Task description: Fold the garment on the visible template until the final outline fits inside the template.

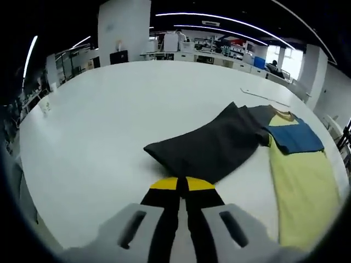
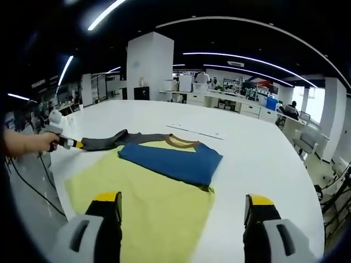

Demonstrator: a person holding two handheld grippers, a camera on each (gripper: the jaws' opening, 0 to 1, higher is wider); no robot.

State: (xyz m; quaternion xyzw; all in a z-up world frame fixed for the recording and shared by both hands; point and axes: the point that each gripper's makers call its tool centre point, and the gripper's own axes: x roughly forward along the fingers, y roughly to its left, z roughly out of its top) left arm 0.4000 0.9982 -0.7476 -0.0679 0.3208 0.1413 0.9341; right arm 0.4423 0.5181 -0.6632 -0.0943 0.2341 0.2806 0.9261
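Note:
The garment lies flat on the white table (image 1: 109, 120): a yellow body (image 1: 304, 186), a blue chest panel (image 1: 296, 137) and a dark grey sleeve (image 1: 211, 145) spread towards me. My left gripper (image 1: 182, 181) is shut on the sleeve's near edge, yellow tips together. In the right gripper view the same shirt shows its yellow body (image 2: 153, 203), blue panel (image 2: 175, 156) and brown collar (image 2: 178, 141). My right gripper (image 2: 182, 200) hovers open and wide over the yellow body, holding nothing. The left gripper (image 2: 66, 141), held by a hand, pinches the grey sleeve (image 2: 104, 141) at its end.
Thin pale marks (image 2: 197, 131) lie on the table beyond the collar, also seen as marks (image 1: 263, 97). The table edge (image 2: 307, 219) runs close on the right. Benches and shelves (image 2: 219, 96) stand far behind. A black cable (image 2: 33, 186) hangs beside the table at left.

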